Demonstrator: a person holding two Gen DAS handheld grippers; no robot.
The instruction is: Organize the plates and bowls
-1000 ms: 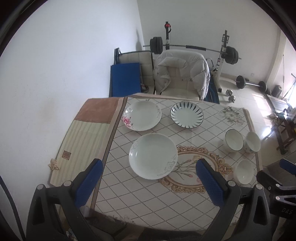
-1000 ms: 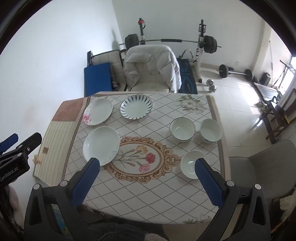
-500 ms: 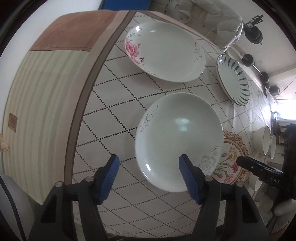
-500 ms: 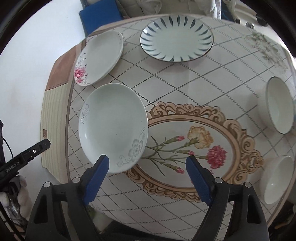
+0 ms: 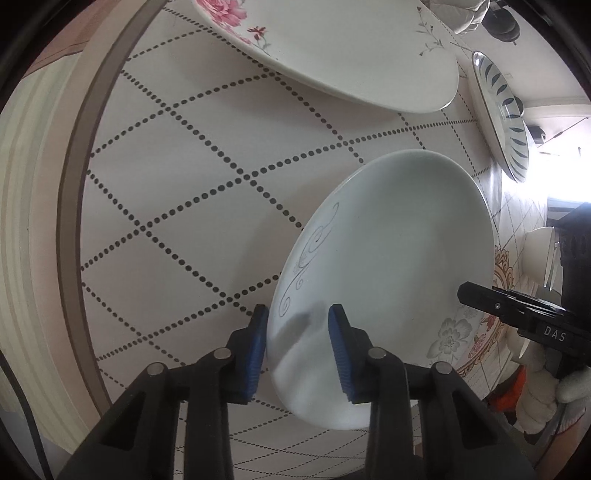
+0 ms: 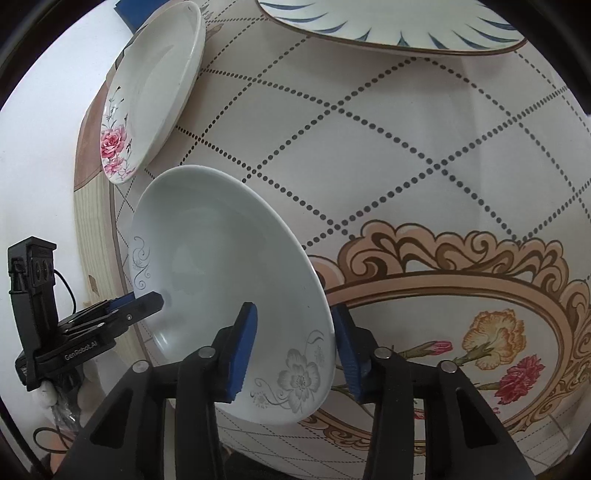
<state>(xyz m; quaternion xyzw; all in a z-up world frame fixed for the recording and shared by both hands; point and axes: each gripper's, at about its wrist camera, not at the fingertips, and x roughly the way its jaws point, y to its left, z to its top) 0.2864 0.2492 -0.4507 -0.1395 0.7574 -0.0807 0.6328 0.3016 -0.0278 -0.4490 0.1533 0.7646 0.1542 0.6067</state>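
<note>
We see a pale plate (image 5: 388, 258) with grey scrollwork and a grey flower on its rim, lying on the diamond-patterned tablecloth. Behind it, near the cloth's edge, lies a white plate (image 6: 155, 85) with a pink rose. Beside that one lies a plate (image 6: 391, 26) with dark blue petal strokes. Farther off, at the left wrist view's right edge, we glimpse a white bowl (image 5: 537, 251).

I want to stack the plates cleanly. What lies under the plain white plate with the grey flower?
Under the white plate lies the diamond-patterned tablecloth, and its right edge overlaps the ornate oval frame. Whatever is directly beneath its middle is covered.
</note>
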